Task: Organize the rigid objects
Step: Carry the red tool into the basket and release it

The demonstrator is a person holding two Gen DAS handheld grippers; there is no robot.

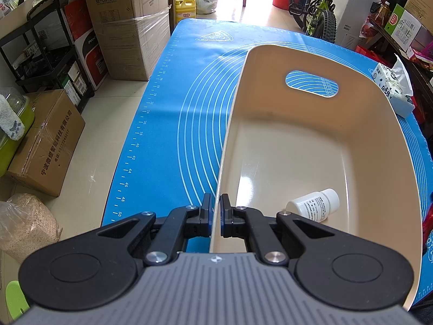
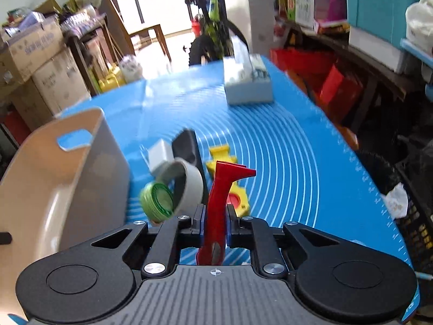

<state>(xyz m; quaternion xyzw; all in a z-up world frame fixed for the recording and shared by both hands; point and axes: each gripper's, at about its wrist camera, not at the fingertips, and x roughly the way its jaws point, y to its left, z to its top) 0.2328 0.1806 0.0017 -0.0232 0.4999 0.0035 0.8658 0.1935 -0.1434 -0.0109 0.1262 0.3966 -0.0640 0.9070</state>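
In the left wrist view my left gripper (image 1: 215,203) is shut on the near left rim of a beige plastic basket (image 1: 351,146). A small white pill bottle (image 1: 315,205) lies on its side on the basket floor. In the right wrist view my right gripper (image 2: 215,214) is shut on a red tool (image 2: 220,189) with a flared head, lifted off the blue mat (image 2: 297,162). Just beyond it lie a yellow toy (image 2: 220,155), a grey tape roll (image 2: 186,184), a green lid (image 2: 158,199), a white block (image 2: 159,154) and a black object (image 2: 186,142). The basket (image 2: 54,178) stands to the left.
A tissue pack (image 2: 247,84) sits at the far side of the mat, also visible as the tissue pack (image 1: 392,86) at the right edge. Cardboard boxes (image 1: 127,21), a black shelf rack (image 1: 46,48), a bicycle (image 1: 316,5) and cluttered shelves ring the table.
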